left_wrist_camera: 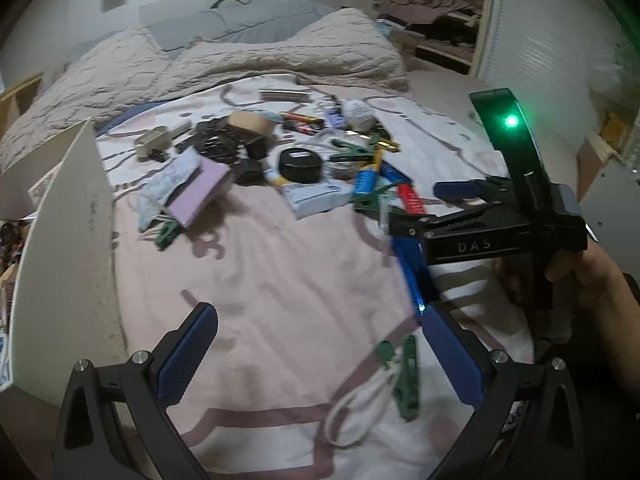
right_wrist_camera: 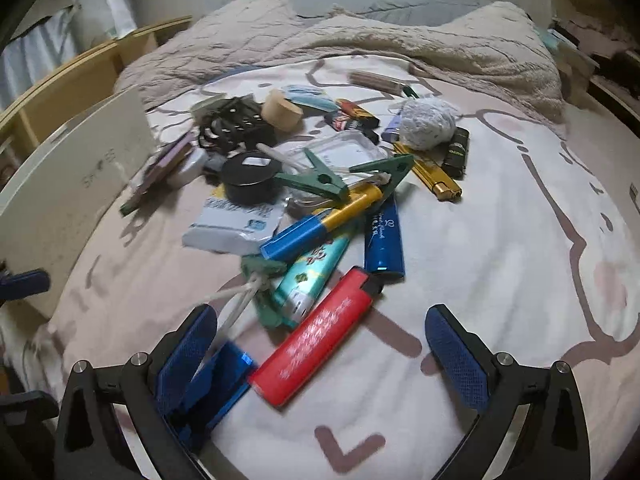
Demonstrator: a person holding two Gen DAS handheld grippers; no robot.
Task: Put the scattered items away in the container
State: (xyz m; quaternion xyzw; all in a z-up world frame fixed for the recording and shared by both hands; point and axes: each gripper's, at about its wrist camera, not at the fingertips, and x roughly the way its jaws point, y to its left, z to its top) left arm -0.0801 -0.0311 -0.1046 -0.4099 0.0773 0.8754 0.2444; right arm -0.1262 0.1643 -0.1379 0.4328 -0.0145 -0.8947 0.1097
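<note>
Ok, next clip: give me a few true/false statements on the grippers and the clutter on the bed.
1. The right gripper is open, with a red lighter lying between its fingers. True.
2. The left gripper is shut on a green clip. False: it is open and holds nothing; a green clip lies on the bed near its right finger.
3. The black round tin sits in the pile of items. True.
4. The red lighter is already in the container. False: it lies on the bedsheet.
</note>
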